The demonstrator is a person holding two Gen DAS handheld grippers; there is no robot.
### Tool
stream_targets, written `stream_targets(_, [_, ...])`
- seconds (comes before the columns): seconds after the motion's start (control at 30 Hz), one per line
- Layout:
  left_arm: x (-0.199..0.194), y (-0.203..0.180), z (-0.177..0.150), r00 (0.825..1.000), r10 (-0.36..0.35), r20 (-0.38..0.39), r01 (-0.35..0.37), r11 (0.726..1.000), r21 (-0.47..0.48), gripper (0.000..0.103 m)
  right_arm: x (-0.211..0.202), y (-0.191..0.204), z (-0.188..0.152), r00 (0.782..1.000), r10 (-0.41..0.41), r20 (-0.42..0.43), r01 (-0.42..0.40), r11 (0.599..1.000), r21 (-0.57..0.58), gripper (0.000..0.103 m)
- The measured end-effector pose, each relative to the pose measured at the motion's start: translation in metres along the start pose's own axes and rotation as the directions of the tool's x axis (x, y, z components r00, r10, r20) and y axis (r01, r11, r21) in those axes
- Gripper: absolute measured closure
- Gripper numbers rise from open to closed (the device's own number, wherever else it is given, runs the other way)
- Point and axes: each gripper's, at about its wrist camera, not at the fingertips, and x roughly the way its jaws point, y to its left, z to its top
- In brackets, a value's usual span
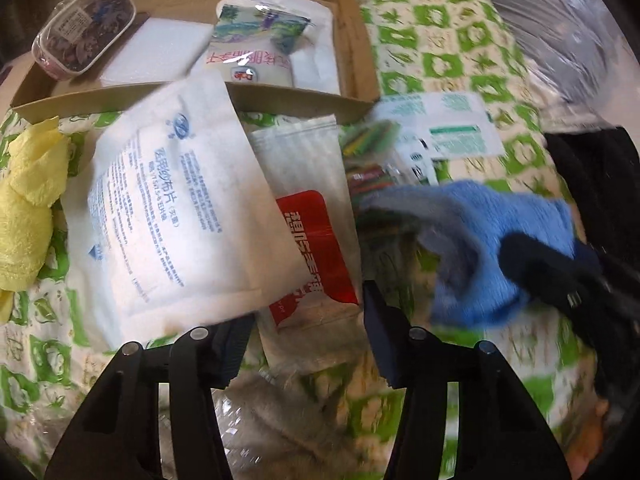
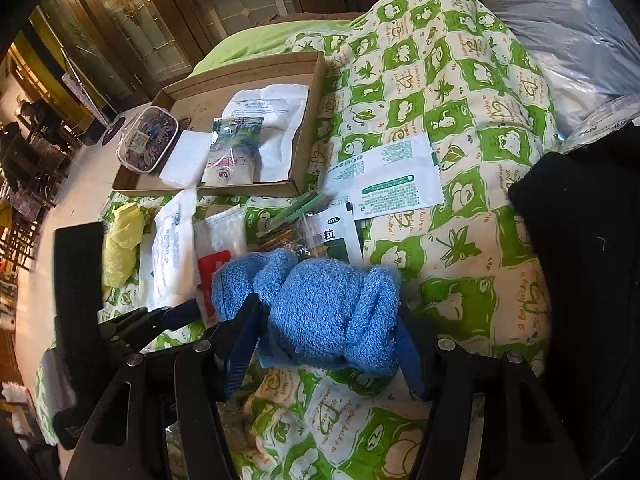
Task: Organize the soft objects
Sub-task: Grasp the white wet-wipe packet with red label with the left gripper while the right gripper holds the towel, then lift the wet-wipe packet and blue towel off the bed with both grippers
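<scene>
left wrist view: the left gripper (image 1: 308,320) hangs over a green-and-white quilt (image 1: 452,40), its jaws partly apart. a white gauze packet (image 1: 176,200) lies tilted over the left finger, and whether it is pinched, i cannot tell. a red-labelled pouch (image 1: 312,248) sits between the jaws further out. a yellow cloth (image 1: 28,200) is bunched at the left, and a cardboard tray (image 1: 352,40) sits beyond.

right wrist view: the right gripper (image 2: 324,344) is clamped on a rolled blue towel (image 2: 320,312), pads pressing both sides, just above the quilt (image 2: 440,92). the left gripper (image 2: 160,316) sits beside it, by the packet (image 2: 172,260).
</scene>
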Motion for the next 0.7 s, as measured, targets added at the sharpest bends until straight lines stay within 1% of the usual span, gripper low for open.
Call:
stream_targets(0.07, [-0.013, 0.0, -0.005, 0.999, -0.029, -0.032, 0.03, 0.999, 0.039, 0.052, -0.001, 0.001, 0.0, 1.0, 0.003, 0.001, -0.003, 1.0, -0.002, 0.042])
stream_targets(0.17, [-0.03, -0.002, -0.012, 0.996, -0.05, -0.069, 0.055, 0.996, 0.076, 0.052, -0.002, 0.003, -0.001, 1.0, 0.006, 0.004, -0.006, 1.0, -0.005, 0.042])
stream_targets(0.3, [-0.06, 0.001, -0.01, 0.996, -0.074, -0.042, 0.077, 0.993, 0.091, 0.052, -0.003, 0.006, -0.001, 1.0, 0.01, 0.006, -0.01, 1.0, -0.012, 0.042])
stream_targets(0.37, [-0.066, 0.0, -0.009, 0.995, -0.077, -0.058, 0.083, 0.991, 0.108, 0.052, -0.003, 0.008, -0.002, 1.0, 0.011, 0.006, -0.011, 1.0, -0.016, 0.042])
stream_targets(0.47, [-0.076, -0.006, -0.009, 0.996, -0.062, -0.069, 0.071, 0.986, 0.148, 0.052, -0.006, 0.009, -0.002, 1.0, 0.014, 0.01, -0.014, 1.0, -0.017, 0.042])
stream_targets(0.53, [-0.077, -0.011, -0.007, 0.996, -0.05, -0.073, 0.062, 0.984, 0.168, 0.052, -0.007, 0.01, -0.001, 1.0, 0.017, 0.014, -0.016, 1.0, -0.018, 0.042])
stream_targets(0.63, [-0.057, -0.015, -0.005, 0.993, -0.008, -0.118, 0.03, 0.982, 0.187, 0.052, -0.006, 0.013, -0.002, 1.0, 0.018, 0.012, -0.018, 1.0, -0.026, 0.042])
stream_targets(0.7, [-0.034, -0.013, -0.001, 0.99, 0.038, -0.136, -0.012, 0.982, 0.188, 0.052, -0.004, 0.015, -0.003, 1.0, 0.02, 0.008, -0.019, 0.999, -0.032, 0.042])
